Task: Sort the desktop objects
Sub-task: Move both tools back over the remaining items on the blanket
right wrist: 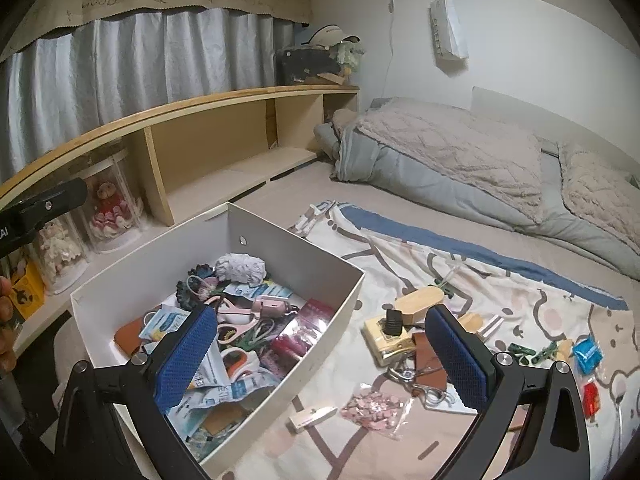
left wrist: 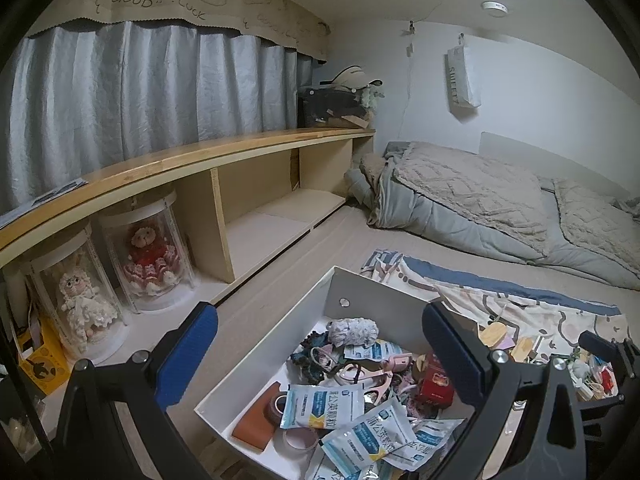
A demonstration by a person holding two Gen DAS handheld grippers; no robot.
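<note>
We see both grippers spread wide with nothing between their blue pads. In the left wrist view the left gripper (left wrist: 320,360) hangs over the white box (left wrist: 372,292), which fills the lower centre of the frame. Inside it lie medicine sachets (left wrist: 322,400), a roll of tape (left wrist: 298,438), a brown pouch (left wrist: 256,420), pink scissors (left wrist: 360,374), a red carton (left wrist: 436,384) and a ball of pale yarn (left wrist: 352,330) toward the far wall.

In the right wrist view the right gripper (right wrist: 320,354) sits at the bottom centre, its left pad over the box interior and its right pad over the patterned cloth (right wrist: 460,264) spread on the bed (right wrist: 280,192). On the cloth, right of the box, lie a wooden block (right wrist: 418,300), a cream case with a black clip (right wrist: 386,340), a brown leather key holder (right wrist: 426,356), a bag of pink pieces (right wrist: 374,404), a small white stick (right wrist: 312,418) and, at the right edge, a blue packet (right wrist: 586,354); a few small green bits near it are too small to identify.

The wooden shelf (right wrist: 180,110) crosses the upper left, with two dolls in clear cases (left wrist: 112,272) under it.
</note>
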